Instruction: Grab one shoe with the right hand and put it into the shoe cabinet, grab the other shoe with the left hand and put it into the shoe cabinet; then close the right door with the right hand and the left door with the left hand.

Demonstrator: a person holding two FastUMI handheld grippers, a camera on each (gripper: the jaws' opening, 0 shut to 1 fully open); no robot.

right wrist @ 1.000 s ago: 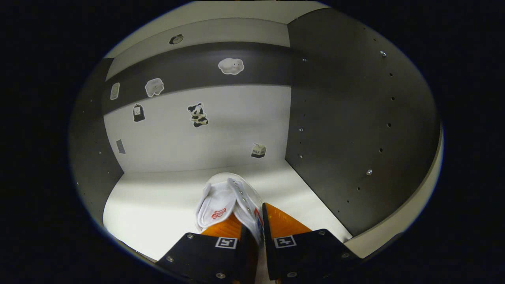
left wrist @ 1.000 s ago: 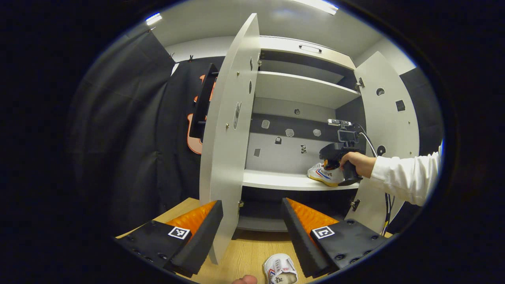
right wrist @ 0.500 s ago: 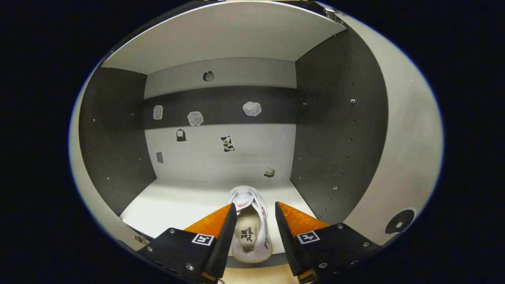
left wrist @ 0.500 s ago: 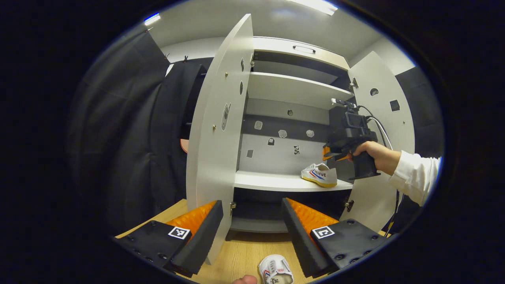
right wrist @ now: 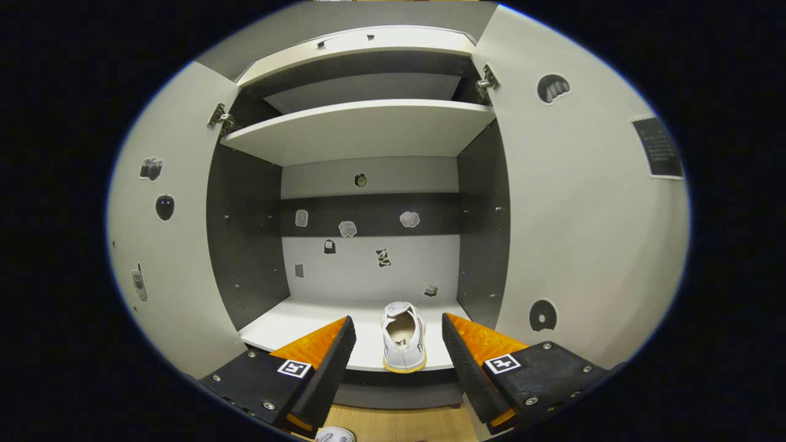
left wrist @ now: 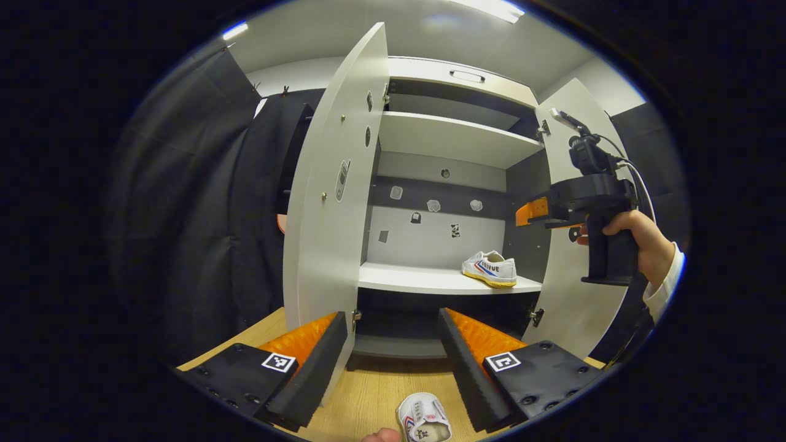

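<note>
One shoe (right wrist: 403,337) shelved; right gripper (right wrist: 396,359) has seemingly withdrawn.

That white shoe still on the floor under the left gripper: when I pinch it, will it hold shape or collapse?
The shoe on the floor looks like soft canvas with an open collar, so its upper will probably give between the fingers. Its flat sole should keep it from rolling. It seems small, so likely light.

The shelved shoe (left wrist: 489,269) bears side lettering (roughly "FEIYUE", red-and-blue striped); the sticker (right wrist: 657,147) on the right door stays illegible.
</note>
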